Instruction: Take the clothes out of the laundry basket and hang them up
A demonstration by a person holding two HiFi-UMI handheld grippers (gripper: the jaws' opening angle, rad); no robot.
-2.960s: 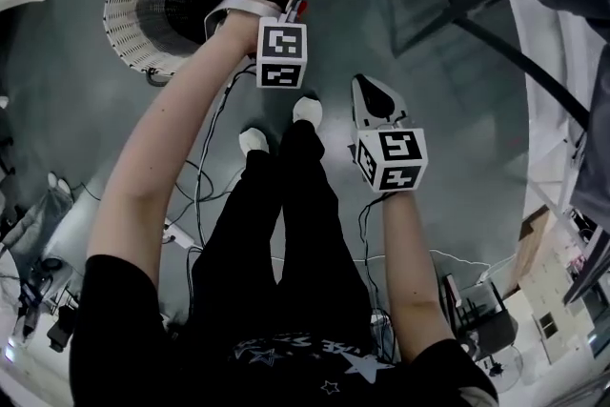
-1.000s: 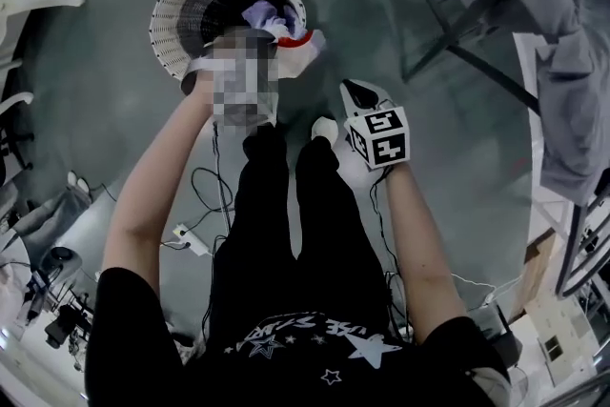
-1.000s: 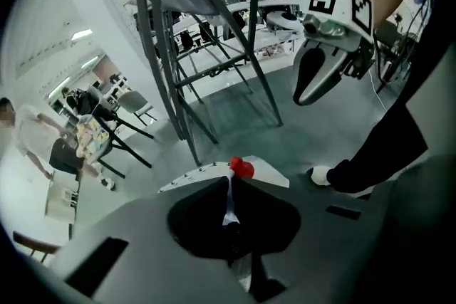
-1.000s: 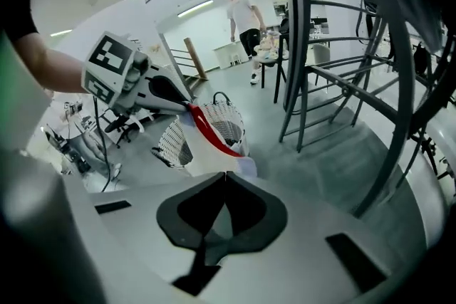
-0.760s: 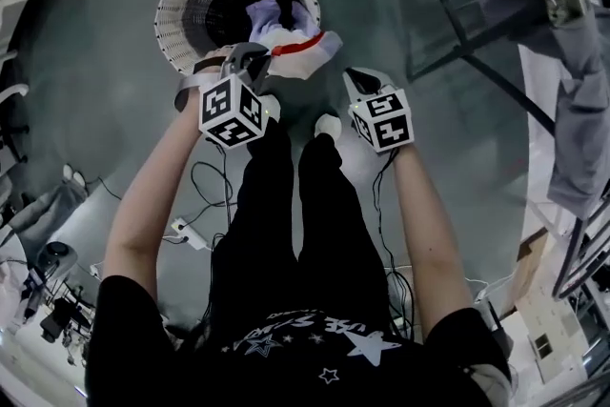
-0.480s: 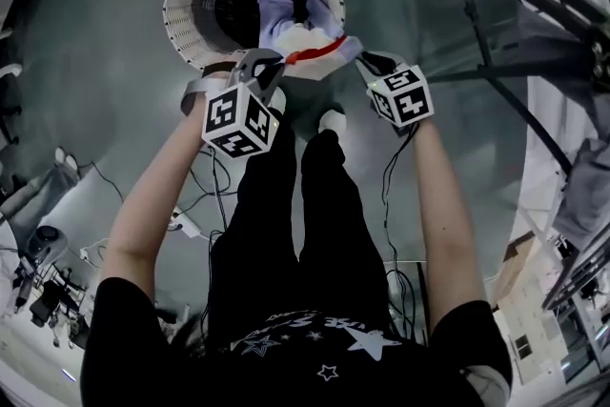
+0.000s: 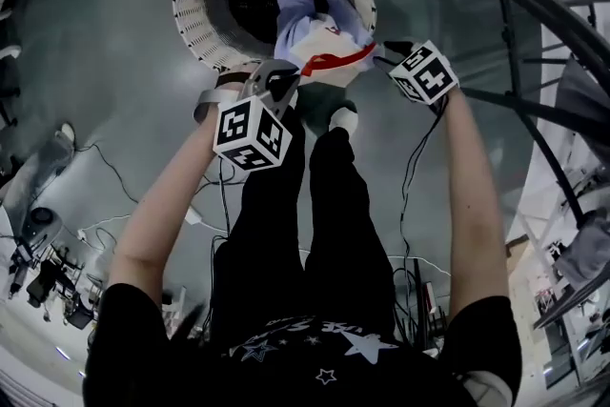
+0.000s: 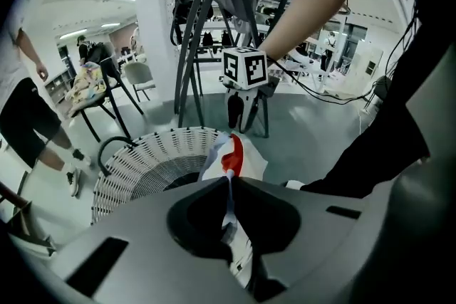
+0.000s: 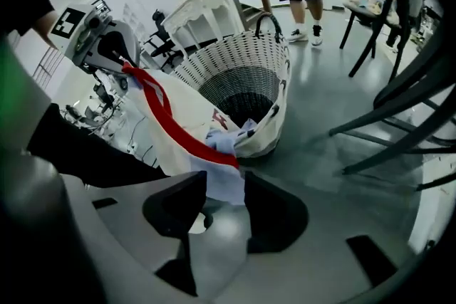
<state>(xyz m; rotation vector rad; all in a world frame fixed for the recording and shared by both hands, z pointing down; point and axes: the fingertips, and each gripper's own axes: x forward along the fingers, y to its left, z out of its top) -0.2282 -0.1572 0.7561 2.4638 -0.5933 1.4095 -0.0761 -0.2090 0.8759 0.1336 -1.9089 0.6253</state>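
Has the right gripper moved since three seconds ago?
Yes. The right gripper went from beside the shoes to the basket rim; its jaws have just been opening, garment between them.

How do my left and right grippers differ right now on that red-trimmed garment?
The left gripper has its jaws pinched shut on the garment edge. The right gripper has jaws apart, just been opening, with cloth between them unpinched. The left gripper sits at the near rim of the basket, the right gripper off its right side. Both point down at the same garment.
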